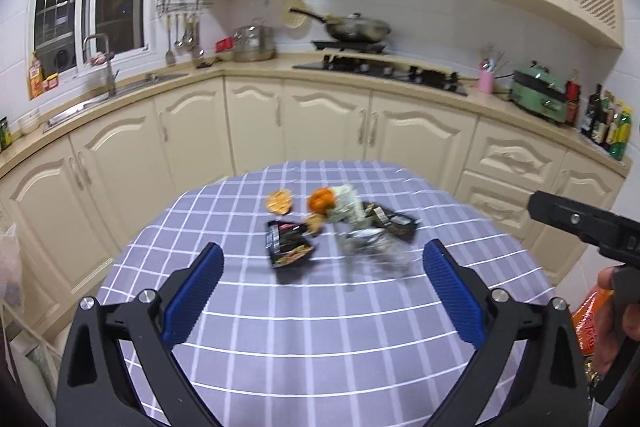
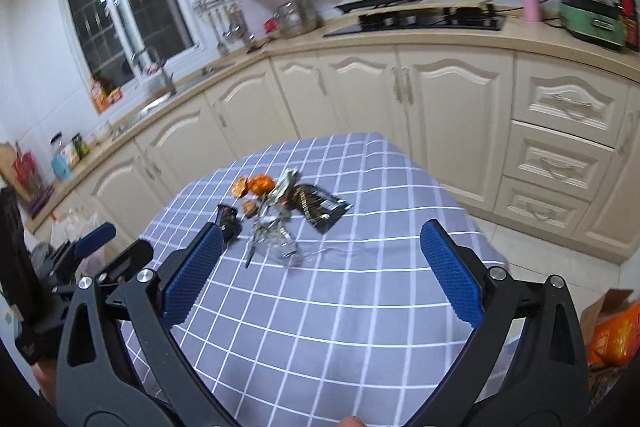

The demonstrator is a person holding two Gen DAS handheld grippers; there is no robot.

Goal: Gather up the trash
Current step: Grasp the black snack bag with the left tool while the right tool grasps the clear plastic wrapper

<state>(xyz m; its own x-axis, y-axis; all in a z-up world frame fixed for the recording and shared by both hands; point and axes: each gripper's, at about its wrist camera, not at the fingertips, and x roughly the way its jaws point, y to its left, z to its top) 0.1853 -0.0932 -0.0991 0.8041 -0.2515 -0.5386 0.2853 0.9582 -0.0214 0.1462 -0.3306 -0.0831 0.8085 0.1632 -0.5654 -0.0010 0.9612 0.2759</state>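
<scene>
Both the left gripper [image 1: 323, 267] and right gripper [image 2: 320, 251] are hovering with jaws spread wide and holding nothing, while the trash pile [image 1: 340, 223] is lying near the far end of the checked tablecloth [image 1: 320, 327].

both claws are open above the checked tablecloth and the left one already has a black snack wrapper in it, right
Not quite. The left claw holds nothing: the left wrist view shows the black foil snack wrapper lying on the purple checked tablecloth ahead of its blue fingers. The right claw is also open above the cloth.
</scene>
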